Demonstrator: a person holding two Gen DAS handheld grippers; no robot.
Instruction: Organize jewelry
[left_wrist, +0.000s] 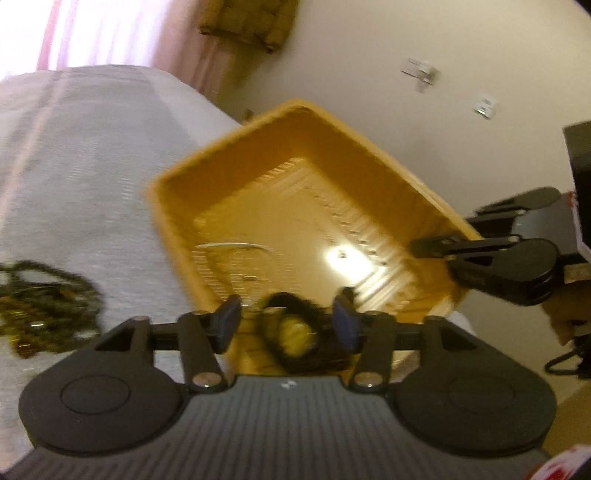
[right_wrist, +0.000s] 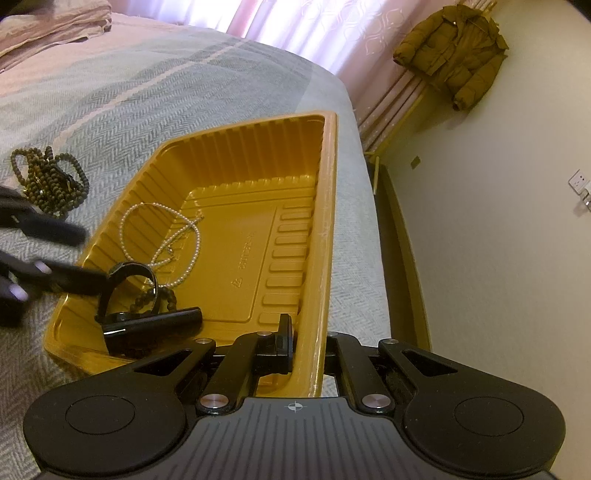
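Note:
A yellow plastic tray (right_wrist: 325, 192) lies on the bed; it also shows in the left wrist view (left_wrist: 177, 221). In it lie a white pearl necklace (right_wrist: 162, 236), a black watch (right_wrist: 125, 295) and a dark bead bracelet (right_wrist: 162, 295). My right gripper (right_wrist: 308, 339) is shut on the tray's near rim, one finger inside, one outside. My left gripper (left_wrist: 286, 325) is open over the tray's near corner, with the black watch (left_wrist: 295, 339) between its fingers, blurred. A pile of dark bead necklaces (right_wrist: 48, 181) lies on the blanket left of the tray, also in the left wrist view (left_wrist: 40, 310).
The grey herringbone blanket (right_wrist: 147, 92) covers the bed, whose edge runs just right of the tray. Folded pink bedding (right_wrist: 55, 26) lies far left. A mustard jacket (right_wrist: 458, 51) hangs by the curtain. Wall sockets (right_wrist: 580, 184) are at right.

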